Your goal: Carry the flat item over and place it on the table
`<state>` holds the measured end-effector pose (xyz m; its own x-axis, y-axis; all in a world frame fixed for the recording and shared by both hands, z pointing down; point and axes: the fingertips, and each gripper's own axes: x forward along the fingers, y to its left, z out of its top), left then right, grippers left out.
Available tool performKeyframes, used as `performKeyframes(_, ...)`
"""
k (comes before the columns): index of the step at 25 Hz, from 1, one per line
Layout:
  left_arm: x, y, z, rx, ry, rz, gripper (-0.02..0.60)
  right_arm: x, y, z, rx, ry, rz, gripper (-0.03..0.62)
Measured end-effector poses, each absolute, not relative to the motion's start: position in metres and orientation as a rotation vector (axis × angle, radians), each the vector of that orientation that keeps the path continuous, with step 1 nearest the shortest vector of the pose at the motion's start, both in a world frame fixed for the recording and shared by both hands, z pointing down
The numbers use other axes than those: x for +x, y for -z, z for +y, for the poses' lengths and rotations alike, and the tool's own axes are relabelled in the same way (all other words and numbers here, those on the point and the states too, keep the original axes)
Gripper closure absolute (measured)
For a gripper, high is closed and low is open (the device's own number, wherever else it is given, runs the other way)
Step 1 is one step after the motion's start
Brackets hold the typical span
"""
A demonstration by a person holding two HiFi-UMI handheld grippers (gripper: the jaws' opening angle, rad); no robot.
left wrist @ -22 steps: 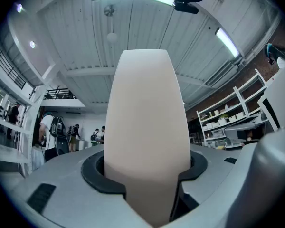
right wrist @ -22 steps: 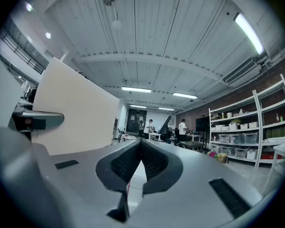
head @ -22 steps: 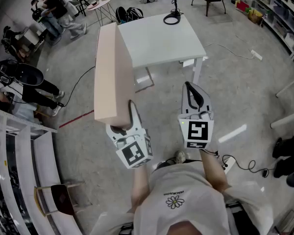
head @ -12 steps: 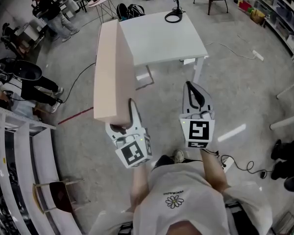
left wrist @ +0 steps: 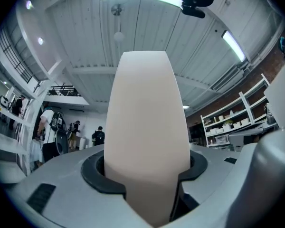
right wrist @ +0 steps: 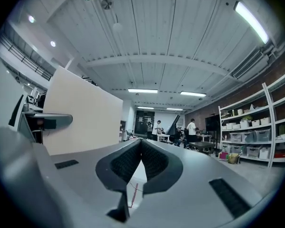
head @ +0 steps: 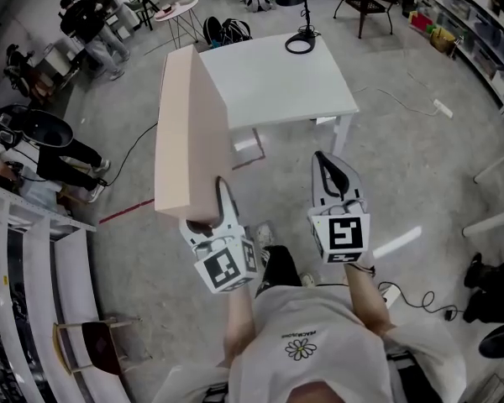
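Observation:
A long beige flat board (head: 187, 128) stands on edge, reaching up and away from me toward the white table (head: 269, 82). My left gripper (head: 207, 201) is shut on its near end. In the left gripper view the board (left wrist: 147, 122) fills the space between the jaws of the left gripper (left wrist: 148, 169), and both pads press on it. To the right, my right gripper (head: 323, 159) is shut and holds nothing. In its own view the right gripper (right wrist: 140, 142) has its pads touching, with the board (right wrist: 83, 109) off to the left.
A black stand with a ring base (head: 301, 42) sits at the table's far edge. People (head: 88, 25) and a black chair (head: 32, 126) are at the left. Shelving (head: 475, 36) lines the right side. Bags (head: 225, 28) and a small round table (head: 179, 7) stand beyond.
I have stepped forward over the floor toward the table, and a foot now shows below the grippers. Both grippers keep their pose, with the board still in the left one.

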<state>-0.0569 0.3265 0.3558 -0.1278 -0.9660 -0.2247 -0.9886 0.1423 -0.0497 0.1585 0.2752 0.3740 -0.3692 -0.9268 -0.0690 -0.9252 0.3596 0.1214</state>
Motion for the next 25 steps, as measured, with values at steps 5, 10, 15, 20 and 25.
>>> performKeyframes(5, -0.067, -0.346, 0.294, -1.909, -0.215, 2.197, 0.293, 0.151, -0.366, 0.246, 1.730, 0.254, -2.582, 0.582)
performKeyframes(10, -0.084, -0.325, 0.233, -1.910, -0.314, 2.148, 0.293, 0.139, -0.343, 0.194, 1.759, 0.329, -2.612, 0.582)
performKeyframes(15, -0.103, -0.318, 0.167, -1.887, -0.401, 2.117, 0.293, 0.128, -0.346, 0.128, 1.785, 0.332, -2.617, 0.582)
performKeyframes(20, -0.133, -0.307, 0.075, -1.919, -0.388, 2.106, 0.293, 0.102, -0.344, 0.030, 1.819, 0.267, -2.579, 0.582)
performKeyframes(25, -0.178, -0.288, -0.030, -1.967, -0.462, 2.092, 0.293, 0.056, -0.320, -0.072, 1.829, 0.289, -2.587, 0.582)
